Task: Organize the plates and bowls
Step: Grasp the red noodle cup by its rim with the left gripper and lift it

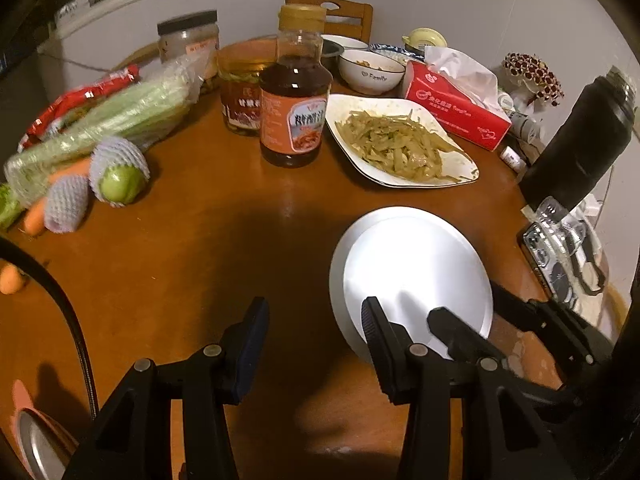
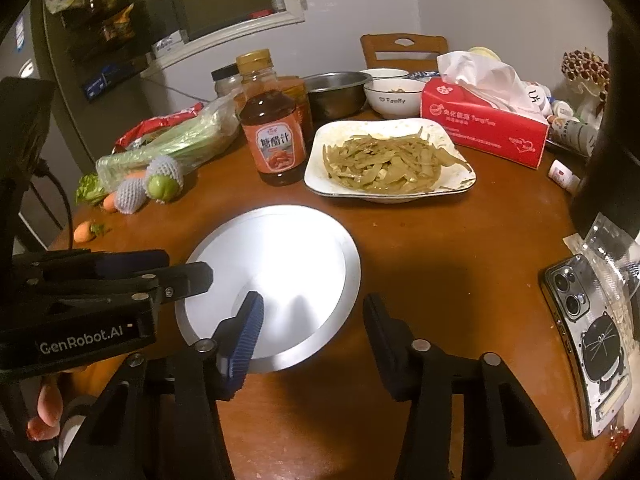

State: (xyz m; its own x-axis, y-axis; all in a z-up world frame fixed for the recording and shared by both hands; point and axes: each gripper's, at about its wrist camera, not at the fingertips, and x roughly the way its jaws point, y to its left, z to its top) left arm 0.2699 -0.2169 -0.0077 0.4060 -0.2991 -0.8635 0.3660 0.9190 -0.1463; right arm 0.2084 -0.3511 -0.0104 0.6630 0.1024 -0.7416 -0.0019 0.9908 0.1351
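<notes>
A round silver metal plate (image 1: pixel 412 276) (image 2: pixel 276 280) lies flat on the brown round table. My left gripper (image 1: pixel 316 328) is open, just left of the plate's near edge; it shows from the side in the right wrist view (image 2: pixel 188 268), at the plate's left rim. My right gripper (image 2: pixel 312 320) is open over the plate's near right edge; it shows in the left wrist view (image 1: pixel 468 320). A white square plate of sliced vegetables (image 2: pixel 390 160) (image 1: pixel 400 146) sits behind. A white "Family" bowl (image 2: pixel 394 98) (image 1: pixel 372 70) and a steel bowl (image 2: pixel 338 92) stand at the back.
A sauce bottle (image 2: pixel 274 132) (image 1: pixel 294 100), jars (image 1: pixel 240 88), bagged celery (image 2: pixel 172 144), netted fruit (image 1: pixel 120 172) and carrots lie left. A red tissue box (image 2: pixel 484 124) sits at back right, a phone (image 2: pixel 588 344) and a black flask (image 1: pixel 580 144) at right. A chair (image 2: pixel 402 50) stands behind.
</notes>
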